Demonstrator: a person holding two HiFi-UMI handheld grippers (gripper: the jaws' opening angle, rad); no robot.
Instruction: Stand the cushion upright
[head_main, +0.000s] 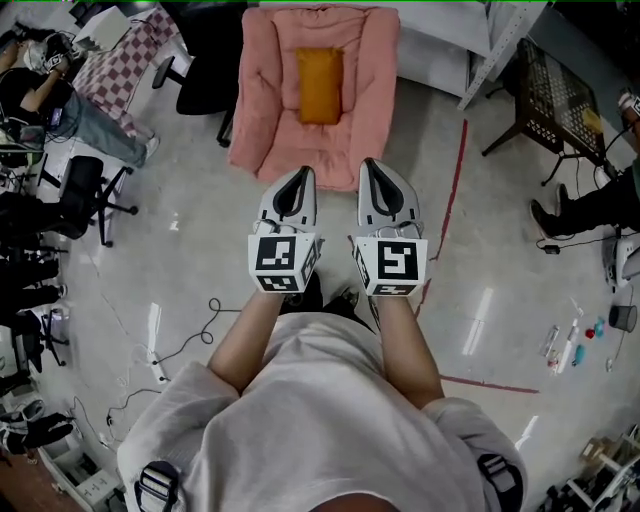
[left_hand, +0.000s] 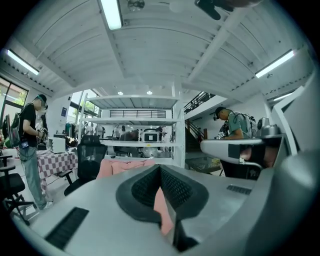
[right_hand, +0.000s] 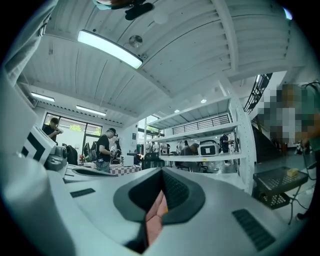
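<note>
An orange cushion (head_main: 320, 85) rests in the middle of a pink armchair (head_main: 260, 110) at the top of the head view; whether it lies flat or leans on the backrest I cannot tell. My left gripper (head_main: 299, 173) and right gripper (head_main: 371, 164) are held side by side, both shut and empty, their tips just short of the chair's front edge. In the left gripper view the closed left gripper (left_hand: 161, 172) points at the pink armchair (left_hand: 125, 165). In the right gripper view a pink strip of the armchair (right_hand: 156, 210) shows in the notch below the tips of the shut right gripper (right_hand: 162, 176).
Black office chairs (head_main: 85, 195) and a checkered table (head_main: 125, 55) stand at the left. A black wire-mesh table (head_main: 555, 90) stands at the right. A red tape line (head_main: 452, 190) and cables (head_main: 215, 310) run over the grey floor. White shelving (left_hand: 142, 125) rises behind the armchair, with people standing on both sides.
</note>
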